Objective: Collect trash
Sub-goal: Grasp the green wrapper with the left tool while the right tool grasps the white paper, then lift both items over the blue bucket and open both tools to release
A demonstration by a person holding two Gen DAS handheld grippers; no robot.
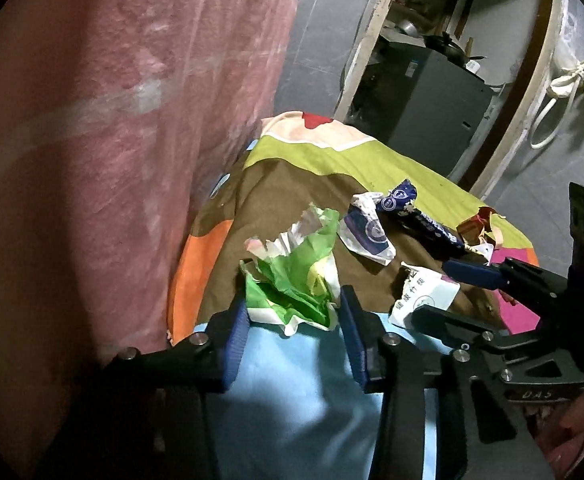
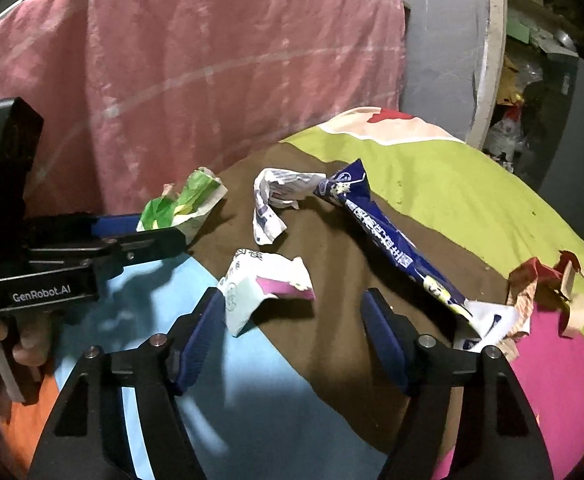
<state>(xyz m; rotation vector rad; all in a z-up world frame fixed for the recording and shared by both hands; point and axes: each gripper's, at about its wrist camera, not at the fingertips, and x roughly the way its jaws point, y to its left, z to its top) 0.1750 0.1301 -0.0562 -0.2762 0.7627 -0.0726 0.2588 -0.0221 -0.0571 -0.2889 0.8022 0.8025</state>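
Between the blue pads of the left hand-held gripper (image 1: 293,320) sits a crumpled green and white wrapper (image 1: 292,276). The pads stand partly apart, one at each side of the wrapper's near end, and seem to touch its edges; whether they press it firmly I cannot tell. From the right wrist view the same wrapper (image 2: 182,206) lies at the tips of the left hand-held gripper (image 2: 160,232), close to the pink cloth (image 2: 212,80) that hangs behind the table (image 2: 451,184).

Ahead of the right hand-held gripper (image 2: 295,312) lies a white paper piece with a pink stripe (image 2: 264,288). The jaws stand fairly wide; the left pad is just beside the paper's near corner, and the right pad is clear of it, so nothing is gripped. In the left wrist view this paper (image 1: 423,292) shows beside the right hand-held gripper (image 1: 443,292), which comes in from the right edge.

Farther out from the right hand-held gripper a crumpled white and blue paper (image 2: 272,204) lies on the brown patch of the patchwork cover. To its right a long dark blue packet (image 2: 387,240) runs slantwise, its near end just beside the right finger. Beyond that finger, to the right, a torn red and tan wrapper (image 2: 547,288) lies where the green and pink patches meet.

A person's hand (image 2: 16,344) holds the left tool's grip at the lower left edge of the right wrist view.
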